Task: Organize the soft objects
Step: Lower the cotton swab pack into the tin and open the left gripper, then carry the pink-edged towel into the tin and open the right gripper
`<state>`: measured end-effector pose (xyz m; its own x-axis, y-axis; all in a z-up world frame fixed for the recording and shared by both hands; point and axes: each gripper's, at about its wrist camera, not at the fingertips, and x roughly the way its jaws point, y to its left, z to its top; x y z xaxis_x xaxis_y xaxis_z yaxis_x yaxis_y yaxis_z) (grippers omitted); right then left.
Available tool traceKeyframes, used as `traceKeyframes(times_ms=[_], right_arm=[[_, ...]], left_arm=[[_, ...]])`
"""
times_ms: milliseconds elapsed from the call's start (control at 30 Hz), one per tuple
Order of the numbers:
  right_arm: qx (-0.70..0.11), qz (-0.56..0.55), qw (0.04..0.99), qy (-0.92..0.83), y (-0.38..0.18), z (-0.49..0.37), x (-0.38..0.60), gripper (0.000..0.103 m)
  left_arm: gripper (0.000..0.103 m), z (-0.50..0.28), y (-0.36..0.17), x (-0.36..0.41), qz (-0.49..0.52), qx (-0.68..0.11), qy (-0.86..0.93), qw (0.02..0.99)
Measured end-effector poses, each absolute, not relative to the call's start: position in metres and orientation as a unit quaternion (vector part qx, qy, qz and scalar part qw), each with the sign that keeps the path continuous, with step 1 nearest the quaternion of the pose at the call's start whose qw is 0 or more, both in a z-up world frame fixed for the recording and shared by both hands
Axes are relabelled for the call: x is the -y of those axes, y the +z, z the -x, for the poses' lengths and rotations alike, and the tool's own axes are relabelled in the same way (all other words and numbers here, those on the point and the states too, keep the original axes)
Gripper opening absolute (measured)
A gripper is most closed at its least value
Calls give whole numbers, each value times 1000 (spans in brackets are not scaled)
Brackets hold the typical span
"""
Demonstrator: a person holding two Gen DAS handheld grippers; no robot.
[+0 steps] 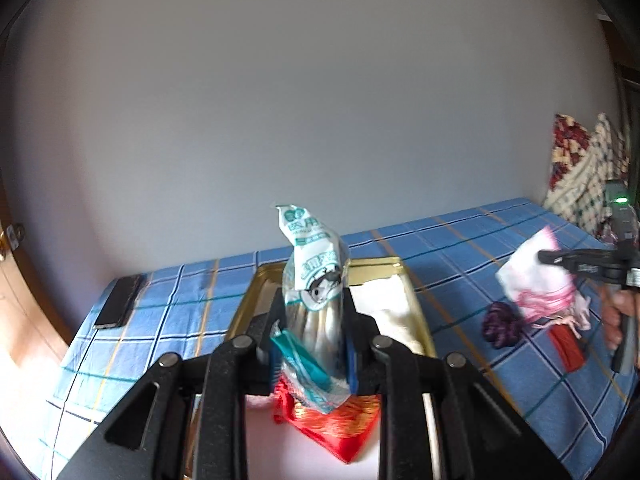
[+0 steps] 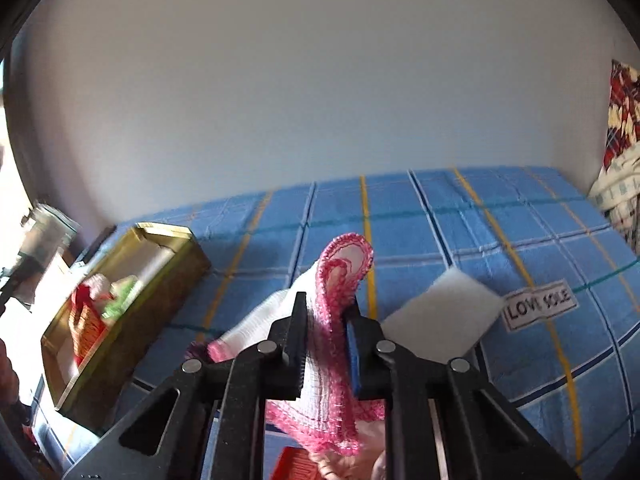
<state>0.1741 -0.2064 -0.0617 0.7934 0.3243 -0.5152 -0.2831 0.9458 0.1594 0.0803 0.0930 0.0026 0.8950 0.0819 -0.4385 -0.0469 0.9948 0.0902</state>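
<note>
My left gripper (image 1: 310, 312) is shut on a clear plastic packet (image 1: 314, 280) with teal print and a cartoon face, held upright above a gold tin box (image 1: 384, 266). A red and gold cloth pouch (image 1: 332, 420) lies in the box below it. My right gripper (image 2: 326, 320) is shut on a white cloth with pink edging (image 2: 328, 360), lifted above the blue checked bedsheet (image 2: 440, 208). In the left wrist view that cloth (image 1: 536, 280) hangs from the right gripper (image 1: 560, 258) at the right.
A white foam pad (image 2: 440, 316) and a "LOVE SOLE" label (image 2: 540, 306) lie on the sheet. A purple scrunchie (image 1: 500, 324) and a red item (image 1: 568, 350) lie under the cloth. A black phone (image 1: 120, 300) lies far left. The gold box (image 2: 120, 320) holds several items. Patterned bedding (image 1: 580, 168) is piled at right.
</note>
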Motion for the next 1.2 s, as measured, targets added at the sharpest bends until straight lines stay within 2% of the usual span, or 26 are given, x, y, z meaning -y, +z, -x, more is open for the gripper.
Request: traceKeyframes(times_ms=[300, 533, 900, 1000, 1067, 1133, 1200], right_arm=[[-179, -42, 967, 175, -16, -140, 189, 17], [-119, 3, 974, 191, 0, -113, 156, 17], [-111, 38, 970, 215, -9, -104, 119, 17], [-107, 47, 969, 218, -11, -103, 112, 17], [-105, 51, 969, 217, -11, -101, 109, 17], [-103, 52, 969, 217, -12, -103, 108, 17], [-105, 52, 969, 216, -12, -106, 106, 17]], left_arm=[[22, -130, -1, -122, 20, -292, 37, 956], [22, -170, -6, -126, 40, -337, 33, 940], [24, -236, -52, -153, 112, -444, 28, 888], [35, -241, -64, -155, 110, -468, 45, 876], [59, -235, -58, -154, 95, -458, 55, 882], [69, -223, -47, -154, 88, -436, 65, 893], [71, -211, -38, -152, 86, -417, 61, 903]])
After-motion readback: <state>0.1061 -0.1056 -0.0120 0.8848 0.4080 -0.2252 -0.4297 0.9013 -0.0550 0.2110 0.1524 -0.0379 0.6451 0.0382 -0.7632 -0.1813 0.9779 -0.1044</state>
